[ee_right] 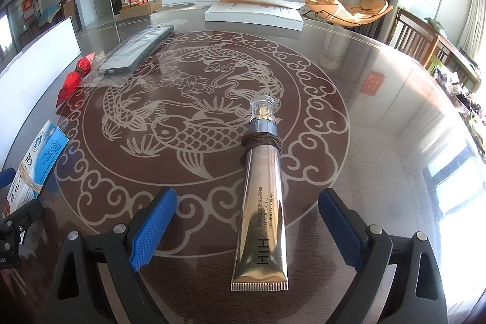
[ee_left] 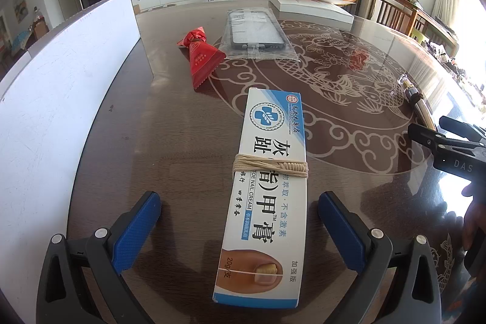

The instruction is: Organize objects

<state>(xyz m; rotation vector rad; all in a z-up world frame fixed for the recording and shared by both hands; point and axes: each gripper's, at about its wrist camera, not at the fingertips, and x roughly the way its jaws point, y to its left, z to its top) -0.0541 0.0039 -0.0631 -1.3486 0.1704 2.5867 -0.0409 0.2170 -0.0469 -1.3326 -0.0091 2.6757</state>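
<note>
Currently the left gripper (ee_left: pixel 238 220) stands spread around the nail cream box (ee_left: pixel 267 196), pads clear of it. Right of that box, the right gripper (ee_right: pixel 246 220) likewise straddles the gold eye cream tube (ee_right: pixel 261 202) untouched.

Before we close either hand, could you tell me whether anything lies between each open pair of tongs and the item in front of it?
Nothing visible does. The nail cream box lies directly between the left tongs, and the eye cream tube between the right tongs, both on bare table.
</note>
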